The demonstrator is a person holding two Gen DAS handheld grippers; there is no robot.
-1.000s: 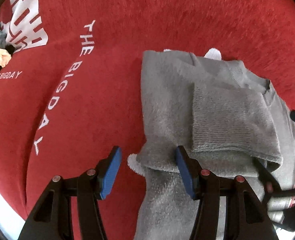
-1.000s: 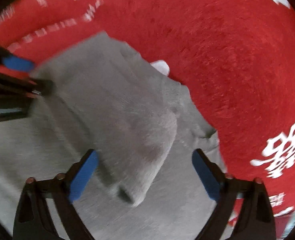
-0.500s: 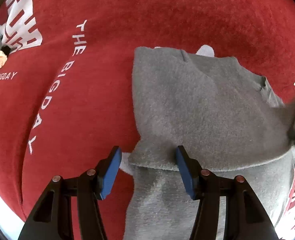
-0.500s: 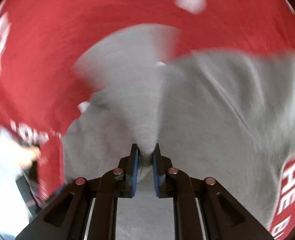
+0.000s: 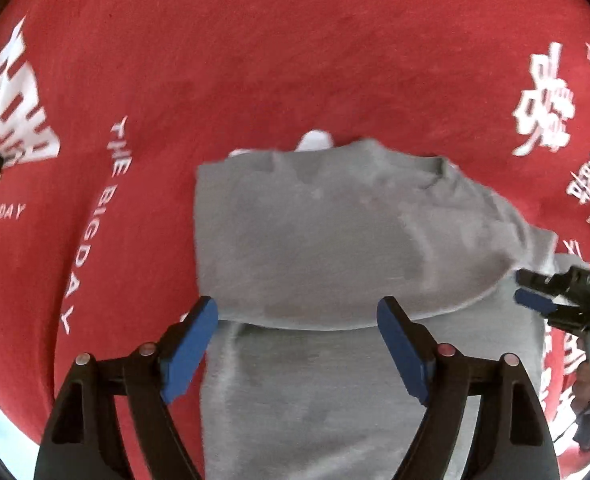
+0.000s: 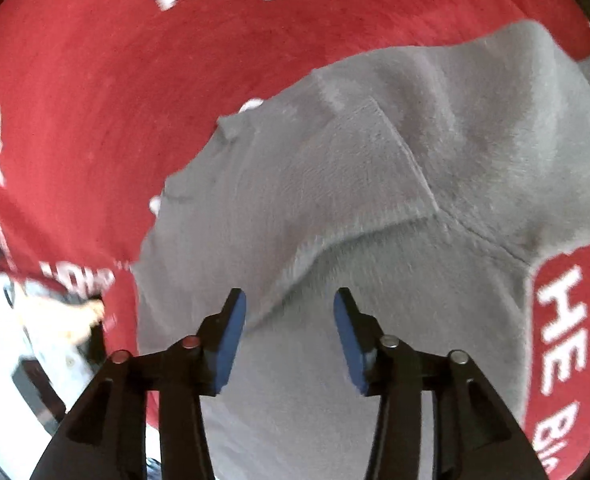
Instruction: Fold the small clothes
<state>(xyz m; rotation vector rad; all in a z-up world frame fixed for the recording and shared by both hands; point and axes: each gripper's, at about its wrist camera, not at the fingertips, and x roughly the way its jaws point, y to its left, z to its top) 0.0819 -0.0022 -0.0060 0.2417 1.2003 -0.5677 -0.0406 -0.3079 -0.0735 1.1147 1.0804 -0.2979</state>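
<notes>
1. A grey fleece garment point(image 5: 335, 240) lies on a red cloth point(image 5: 295, 60) printed with white lettering, its upper part folded down over the lower in a soft, rounded fold line.
2. The left gripper point(image 5: 297, 340) hovers with its blue-padded fingers spread wide, straddling the folded edge and holding nothing.
3. The right gripper point(image 6: 289, 320) is also parted, its pads either side of a raised fleece ridge without pinching it.
4. In the left wrist view the right gripper point(image 5: 535, 300) sits just beside the garment's right edge.
5. Bare red cloth stretches broadly beyond the top and left edges.
6. The cloth looks short-napped; the fleece is fuzzy, with a stitched seam point(image 6: 411, 160) crossing one panel.
</notes>
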